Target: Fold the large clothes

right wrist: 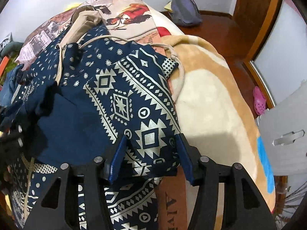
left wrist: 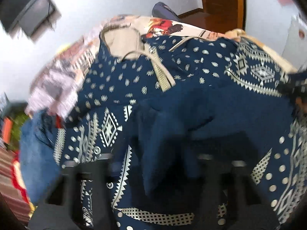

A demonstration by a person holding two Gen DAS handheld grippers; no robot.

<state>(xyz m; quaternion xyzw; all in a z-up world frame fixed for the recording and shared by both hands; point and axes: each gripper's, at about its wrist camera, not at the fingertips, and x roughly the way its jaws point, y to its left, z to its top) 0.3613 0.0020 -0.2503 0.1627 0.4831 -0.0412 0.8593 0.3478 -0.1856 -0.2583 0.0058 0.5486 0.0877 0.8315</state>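
the navy hooded garment with a white geometric print (right wrist: pixel 107 88) lies spread over a bed, on a tan and cream fleece blanket (right wrist: pixel 211 115). the right tool (right wrist: pixel 151 149) has its blue-padded fingers (right wrist: pixel 120 157) apart, a fold of the printed cloth between them. the left tool (left wrist: pixel 159 164) is blurred and dark cloth is draped between its fingers; whether it is clamped cannot be told. a brown strip (right wrist: pixel 172 203) below carries lettering, partly readable as "alv".

Navy patterned garment (right wrist: pixel 122 99) folded, rumpled
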